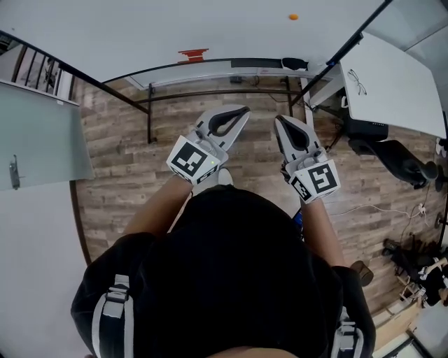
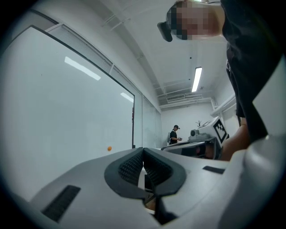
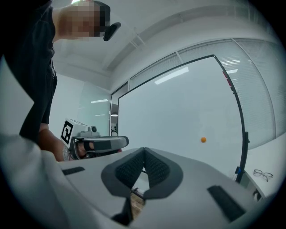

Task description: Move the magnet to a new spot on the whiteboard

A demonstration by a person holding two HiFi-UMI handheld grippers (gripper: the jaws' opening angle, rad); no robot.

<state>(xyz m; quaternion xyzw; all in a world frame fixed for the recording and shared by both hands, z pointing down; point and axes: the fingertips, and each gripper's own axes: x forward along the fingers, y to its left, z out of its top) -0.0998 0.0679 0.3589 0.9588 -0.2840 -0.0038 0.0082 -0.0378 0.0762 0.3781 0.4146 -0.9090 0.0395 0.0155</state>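
Orange magnet (image 1: 293, 16) sits on the whiteboard (image 1: 140, 28) at the frame's upper right, untouched. The left gripper (image 1: 240, 112) and right gripper (image 1: 280, 121) hang well apart from it, fingers pressed together on nothing. The whole move is left to do.

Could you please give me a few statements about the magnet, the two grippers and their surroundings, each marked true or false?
1. The orange magnet is on the whiteboard. True.
2. The right gripper holds the magnet between its jaws. False: its jaws are together with nothing between them, and the magnet is far off on the board.
3. The left gripper has its jaws wide apart. False: they are closed together and empty.
4. A pair of glasses lies on the white table to the right of the whiteboard. True.
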